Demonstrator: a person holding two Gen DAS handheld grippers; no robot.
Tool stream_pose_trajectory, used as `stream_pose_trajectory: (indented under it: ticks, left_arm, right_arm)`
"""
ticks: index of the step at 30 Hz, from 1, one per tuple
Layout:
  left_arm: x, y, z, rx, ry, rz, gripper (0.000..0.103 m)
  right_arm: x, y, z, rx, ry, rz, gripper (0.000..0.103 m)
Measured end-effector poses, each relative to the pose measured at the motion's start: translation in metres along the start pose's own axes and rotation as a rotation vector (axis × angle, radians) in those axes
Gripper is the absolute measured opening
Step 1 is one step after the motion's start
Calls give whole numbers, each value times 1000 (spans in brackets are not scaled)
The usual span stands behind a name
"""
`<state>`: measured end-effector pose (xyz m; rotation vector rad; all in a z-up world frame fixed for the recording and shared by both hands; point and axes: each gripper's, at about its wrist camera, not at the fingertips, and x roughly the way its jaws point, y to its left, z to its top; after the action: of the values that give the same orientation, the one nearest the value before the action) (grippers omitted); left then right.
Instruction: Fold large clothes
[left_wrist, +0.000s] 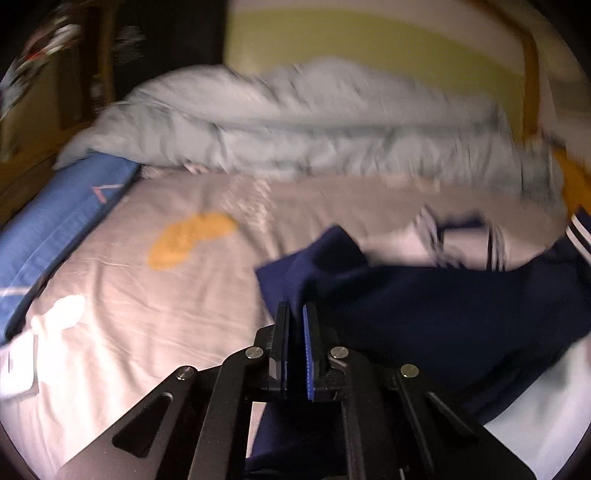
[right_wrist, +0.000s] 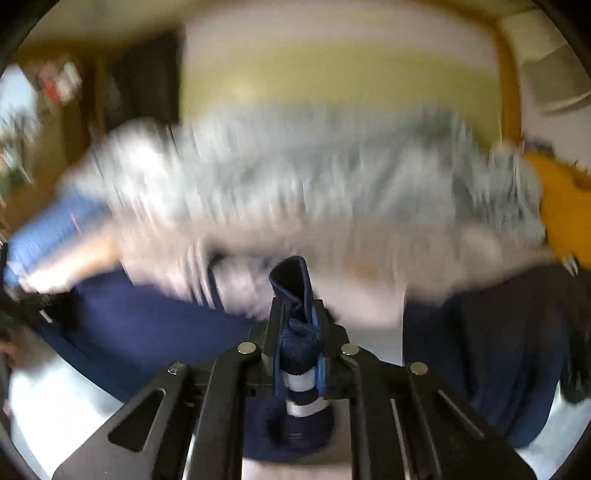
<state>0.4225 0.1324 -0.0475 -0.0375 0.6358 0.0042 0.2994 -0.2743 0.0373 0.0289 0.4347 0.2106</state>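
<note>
Two grippers are clamped on one navy blue knit garment with white-striped cuffs, which sprawls across the right side of the bed. The left gripper pinches a thin edge of the body cloth, while the right gripper holds a bunched ribbed cuff between its closed fingers. That thin left pinch looks likeliest to slip if the heavy knit gets tugged, and everything is blurred, so the motion seems fast. The bulky cuff could also twist the fold crooked. Underneath lies a pale grey bedsheet with an orange patch, soft and prone to wrinkling along. A rumpled light grey-green duvet heaps by the yellow-green wall, and a blue pillow sits left.
</note>
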Motion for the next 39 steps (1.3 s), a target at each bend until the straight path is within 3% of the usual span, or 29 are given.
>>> stream_pose_trajectory:
  ticks: [1,3,5,8,10,12,15,16,18,20,23,25,26,28,29,30,35,39]
  left_arm:
    - [-7,6,2,-34,-29,6,5]
    - [-7,14,4,-43,-38,67,5]
    - [10,18,0,-41,22,118,4]
    - [35,22,-7,-18,110,217,3]
    - [40,29,-9,-43,140,209,3]
    - [33,33,-10,-67,108,177,3]
    - [7,29,-2,-82,14,104,3]
    - [-3,26,1,-81,-23,64,3]
    - [-14,21,6,-78,-69,23,3]
    - [-22,14,8,-67,-103,-5,3]
    - [-28,1,9,-45,-130,-59,5]
    - [-36,-10,9,-18,-164,-83,9]
    - [-40,-15,8,-3,-180,-81,18]
    - [-48,-23,9,12,-219,-65,50]
    - [-53,-26,10,9,-246,-52,77]
    - [-58,-28,9,1,-267,-44,87]
    - [-65,-26,8,-16,-297,-78,87]
    - [-58,-26,8,-14,-272,-66,88]
  right_arm:
    - [-11,-4,4,23,-54,21,12]
    - [-7,-13,5,67,-26,-12,12]
    - [17,-24,-5,100,65,-79,12]
    - [66,-48,-29,160,301,-206,12]
    - [77,-65,-38,235,358,-213,12]
    - [76,-81,-42,297,385,-195,14]
    - [69,-89,-46,334,374,-215,24]
    - [63,-89,-44,335,350,-222,25]
    - [53,-85,-35,317,296,-242,35]
    - [40,-79,-21,288,213,-252,61]
    - [27,-73,-9,271,145,-238,77]
    - [18,-71,-2,273,105,-231,89]
    - [14,-72,0,275,86,-231,94]
    - [4,-72,5,277,51,-232,95]
    - [0,-73,8,276,38,-230,97]
    - [-3,-74,9,275,27,-229,100]
    - [-8,-81,11,281,8,-169,102]
    - [-13,-86,17,263,7,-160,102]
